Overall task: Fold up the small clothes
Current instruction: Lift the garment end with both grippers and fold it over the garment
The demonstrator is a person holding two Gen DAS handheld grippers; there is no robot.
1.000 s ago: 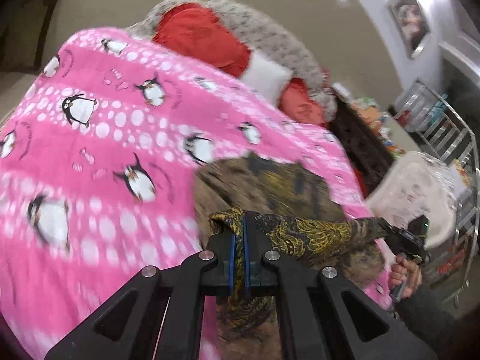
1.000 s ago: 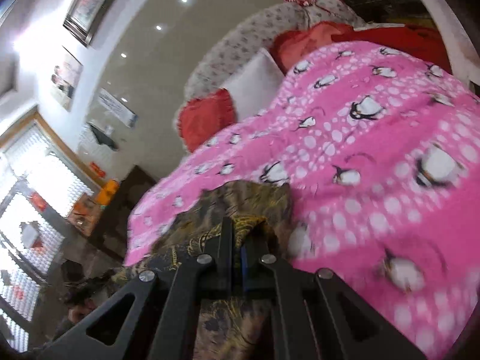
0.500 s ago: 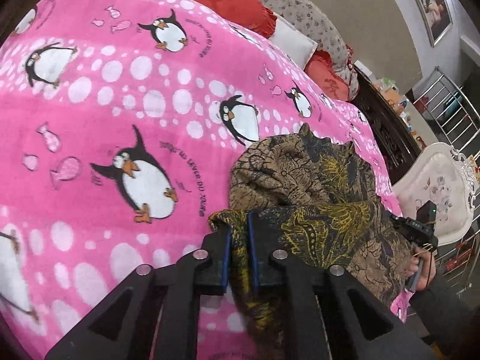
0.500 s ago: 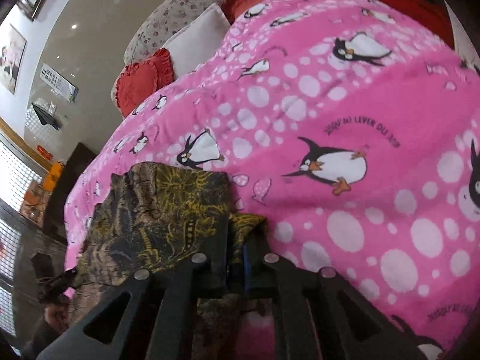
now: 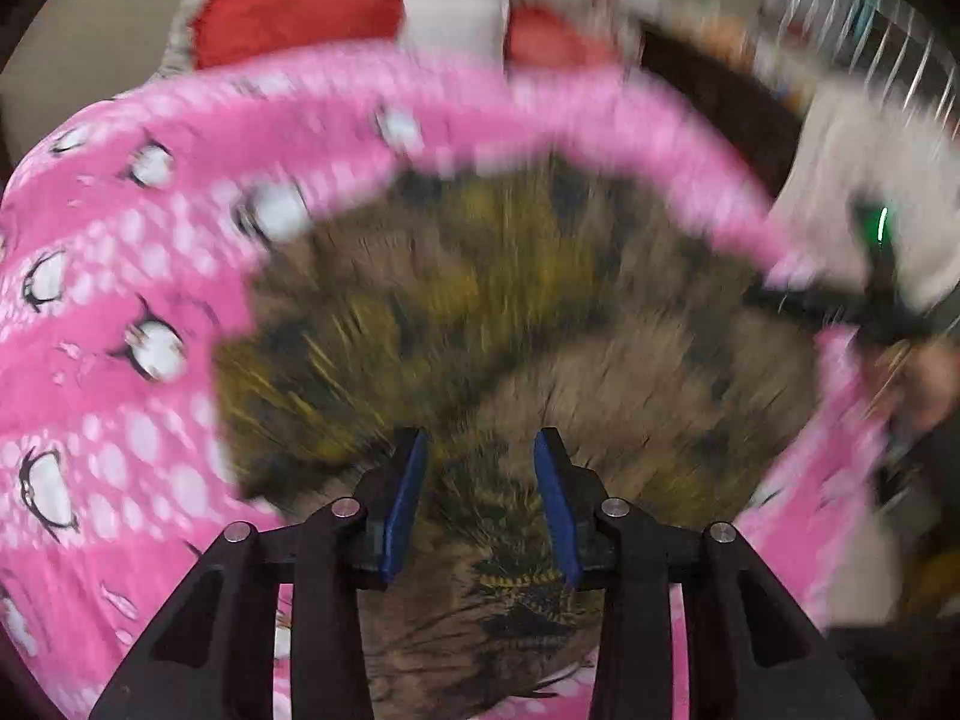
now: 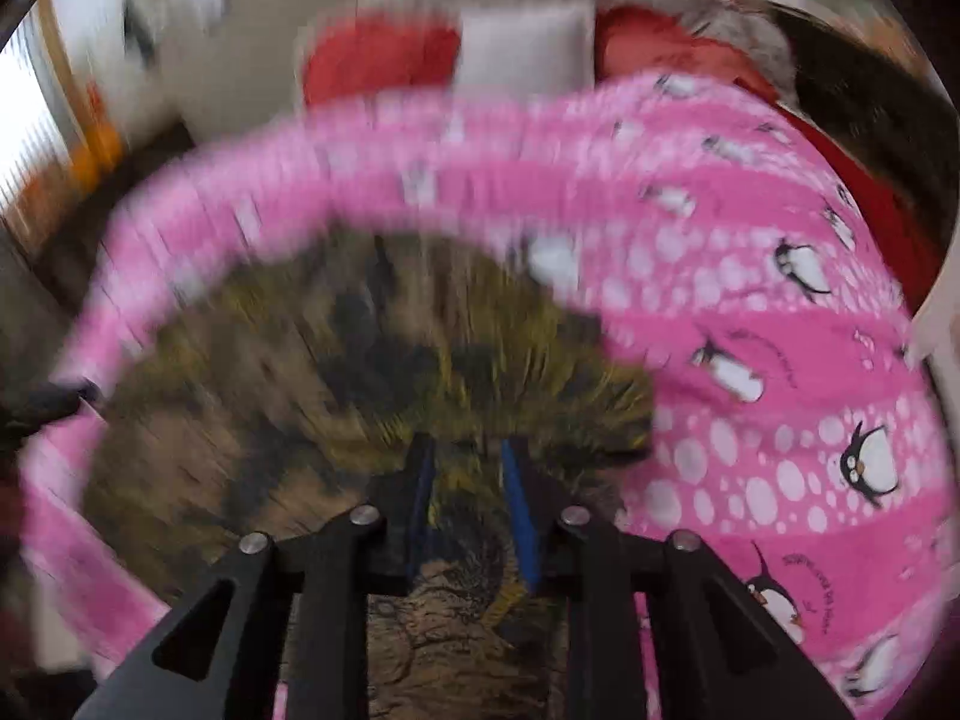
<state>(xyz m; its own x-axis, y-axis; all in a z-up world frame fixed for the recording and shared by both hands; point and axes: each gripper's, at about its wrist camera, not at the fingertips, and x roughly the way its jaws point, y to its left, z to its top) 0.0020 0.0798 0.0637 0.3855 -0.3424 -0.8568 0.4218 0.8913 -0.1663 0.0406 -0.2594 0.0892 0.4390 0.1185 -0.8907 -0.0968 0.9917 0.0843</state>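
Observation:
A small brown, black and yellow batik garment (image 5: 510,312) lies folded over on the pink penguin blanket (image 5: 120,300); it also shows in the right wrist view (image 6: 360,372). My left gripper (image 5: 480,450) is open, its blue-padded fingers apart just above the garment's near edge, holding nothing. My right gripper (image 6: 465,450) is open too, above the same near edge. The right gripper (image 5: 882,300) shows at the right of the left wrist view. Both views are motion-blurred.
Red pillows (image 6: 378,60) and a white pillow (image 6: 522,48) lie at the head of the bed. A white chair (image 5: 870,138) and a metal rack (image 5: 888,48) stand past the bed's right side. The pink blanket (image 6: 780,360) stretches right.
Both grippers were shut on the garment's edge and carried it forward over the rest. Now both have opened, let the cloth go and are pulling back.

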